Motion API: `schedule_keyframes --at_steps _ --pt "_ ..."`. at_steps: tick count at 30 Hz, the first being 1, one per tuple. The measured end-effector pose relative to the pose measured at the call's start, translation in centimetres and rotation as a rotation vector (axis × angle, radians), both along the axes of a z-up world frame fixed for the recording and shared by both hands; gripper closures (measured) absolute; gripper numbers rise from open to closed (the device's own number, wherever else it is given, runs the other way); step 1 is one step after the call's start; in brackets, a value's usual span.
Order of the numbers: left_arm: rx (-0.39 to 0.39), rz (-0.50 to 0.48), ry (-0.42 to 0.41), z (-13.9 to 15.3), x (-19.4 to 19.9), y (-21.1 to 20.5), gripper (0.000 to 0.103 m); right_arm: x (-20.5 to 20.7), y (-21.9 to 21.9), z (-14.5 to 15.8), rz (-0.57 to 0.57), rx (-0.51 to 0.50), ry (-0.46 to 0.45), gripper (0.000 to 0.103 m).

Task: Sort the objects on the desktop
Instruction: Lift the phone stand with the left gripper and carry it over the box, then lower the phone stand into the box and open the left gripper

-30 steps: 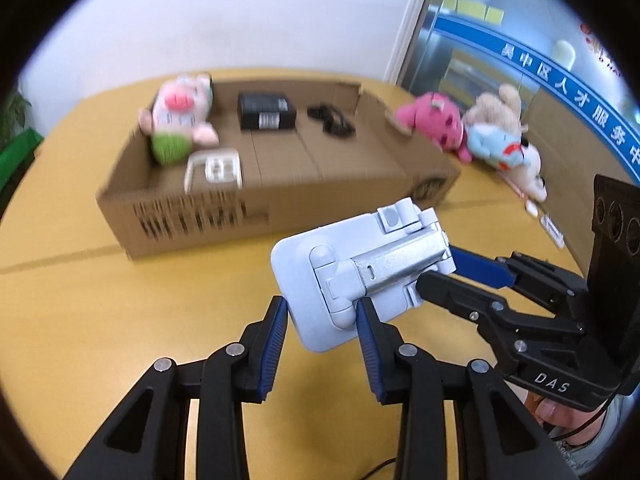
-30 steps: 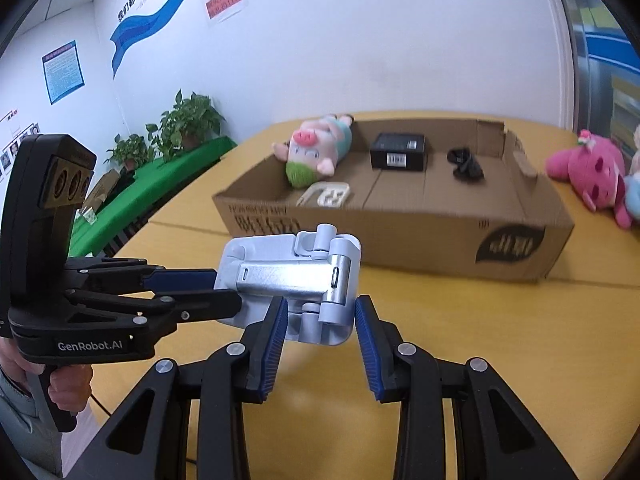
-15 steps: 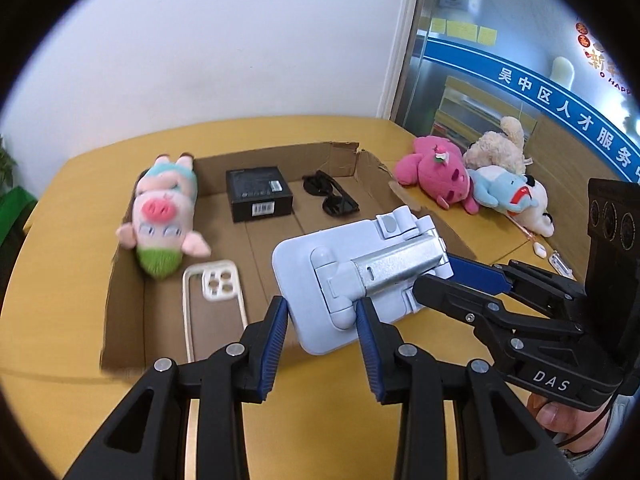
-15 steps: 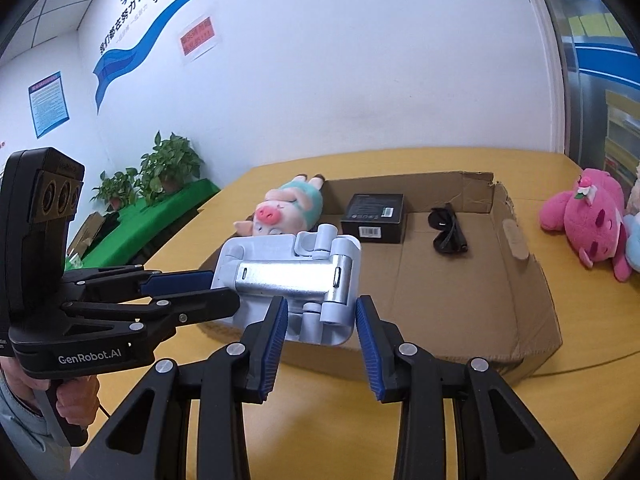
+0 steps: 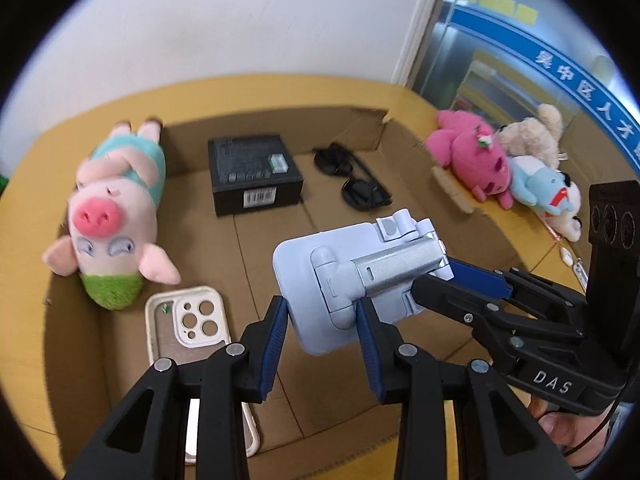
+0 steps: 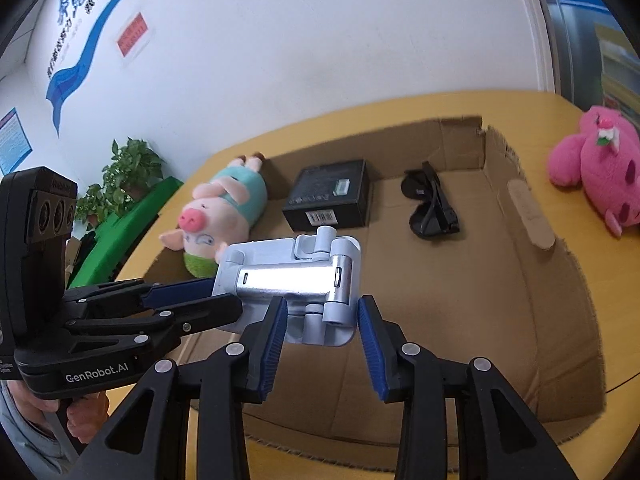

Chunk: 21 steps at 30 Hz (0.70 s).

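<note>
Folded phone stand [image 5: 352, 280] held level over box [image 5: 404, 128], both tools clamped on it

Both views are brightly and evenly lit, with soft shadows. Edges are bent by fisheye distortion and vignetted black. Slight motion blur is seen on the box [image 5: 360, 128] rim.
</note>
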<state>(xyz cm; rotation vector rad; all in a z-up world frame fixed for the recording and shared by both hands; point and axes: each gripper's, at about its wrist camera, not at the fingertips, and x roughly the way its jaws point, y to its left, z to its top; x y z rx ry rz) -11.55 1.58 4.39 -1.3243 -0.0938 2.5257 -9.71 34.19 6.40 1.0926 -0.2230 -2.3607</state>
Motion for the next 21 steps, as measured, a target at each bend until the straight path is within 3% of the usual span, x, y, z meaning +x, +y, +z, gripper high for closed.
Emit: schedule_keyframes --at_steps 6,17,21 --pt "-0.001 0.025 -0.115 -2.5 -1.1 -0.4 0.069 -1.8 -0.9 -3.3 0.007 0.036 -0.114 0.065" --pt "-0.005 0.091 -0.31 -5.5 -2.7 -1.4 0.069 -2.9 -2.7 -6.2 -0.002 0.088 -0.276 0.062" --pt "-0.023 0.091 -0.319 -6.1 -2.4 -1.5 0.069 -3.1 -3.0 -6.3 0.003 0.109 -0.296 0.062"
